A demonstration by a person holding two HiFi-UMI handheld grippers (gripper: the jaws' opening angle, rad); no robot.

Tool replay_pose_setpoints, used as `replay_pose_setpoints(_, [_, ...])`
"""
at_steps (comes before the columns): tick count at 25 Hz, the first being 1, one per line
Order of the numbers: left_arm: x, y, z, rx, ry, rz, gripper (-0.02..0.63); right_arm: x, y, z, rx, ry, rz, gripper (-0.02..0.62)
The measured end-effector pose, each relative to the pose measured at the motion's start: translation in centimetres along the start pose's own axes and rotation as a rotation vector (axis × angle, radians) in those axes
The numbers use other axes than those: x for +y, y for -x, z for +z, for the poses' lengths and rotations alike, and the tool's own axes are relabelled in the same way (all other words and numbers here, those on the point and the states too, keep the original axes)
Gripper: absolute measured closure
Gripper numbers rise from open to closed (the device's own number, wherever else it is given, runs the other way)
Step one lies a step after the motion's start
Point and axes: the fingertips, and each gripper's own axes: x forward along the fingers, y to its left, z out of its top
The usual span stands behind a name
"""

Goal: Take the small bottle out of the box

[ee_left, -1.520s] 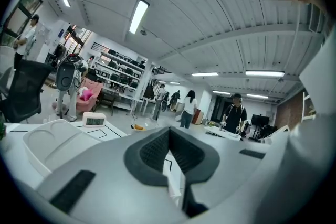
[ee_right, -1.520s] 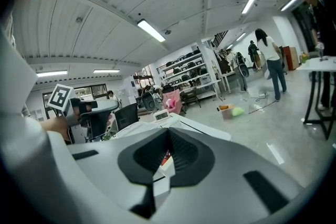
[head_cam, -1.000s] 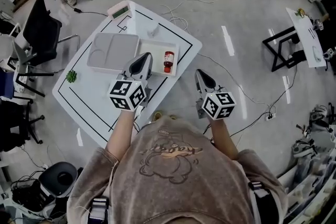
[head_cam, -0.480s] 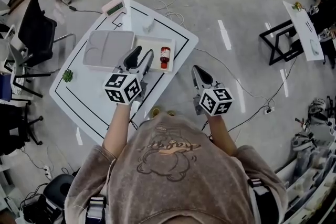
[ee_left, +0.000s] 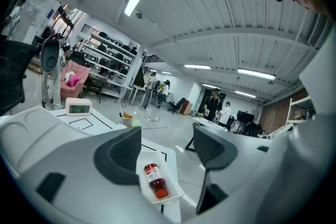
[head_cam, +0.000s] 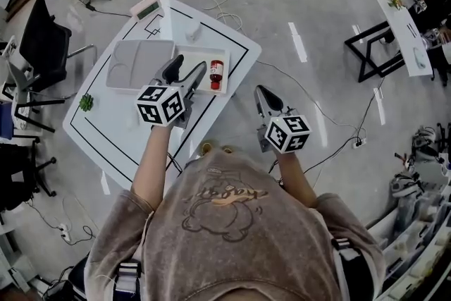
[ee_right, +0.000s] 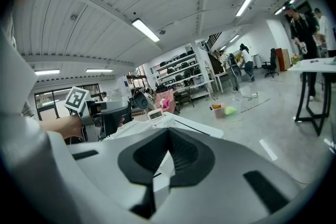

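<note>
A small bottle [head_cam: 215, 72] with a red cap and red label lies on its side in a shallow white box [head_cam: 200, 55] on the white table [head_cam: 106, 125]. In the left gripper view the bottle [ee_left: 153, 180] shows between the two dark pads, further off, lying in the box [ee_left: 173, 190]. My left gripper [head_cam: 184, 72] hovers just left of the bottle; its jaws have just been opening and nothing is between them. My right gripper [head_cam: 262, 96] hangs off the table's right edge, over the floor, with its jaws together [ee_right: 167, 161].
The box's grey lid [head_cam: 137, 65] lies open to its left. A white timer [head_cam: 146, 10] stands at the table's far corner, a small green thing [head_cam: 86, 103] near the left edge. A black chair [head_cam: 39, 46] is left of the table; cables cross the floor.
The left gripper's jaws have gone from shut to wide apart, and it has edged forward and down toward the box. The right gripper has kept still.
</note>
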Motion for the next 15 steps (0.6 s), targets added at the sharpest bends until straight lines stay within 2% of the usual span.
replay_pose_setpoints(6, [0.5,-2.3,1.2,0.075,-0.076,-0.052,0.295,-0.7,0.5,-0.3,0.003,-0.011,-0.013,0.598])
replay_pose_setpoints(9, [0.9,-4.0,0.8,0.124,-0.072,-0.069,0.288,-0.9,0.8,-0.4,0.002,-0.016,-0.016,0.6])
replay_pose_setpoints(11, [0.9,-5.3,-0.3,0.171,-0.068,-0.09,0.282,-1.1,0.9,-0.5,0.0,-0.019,-0.02,0.598])
replay_pose_setpoints(15, [1.0,-7.2,-4.0,0.318,-0.113,-0.121,0.268,-1.4,1.3,-0.5,-0.005,-0.028,-0.032,0.598])
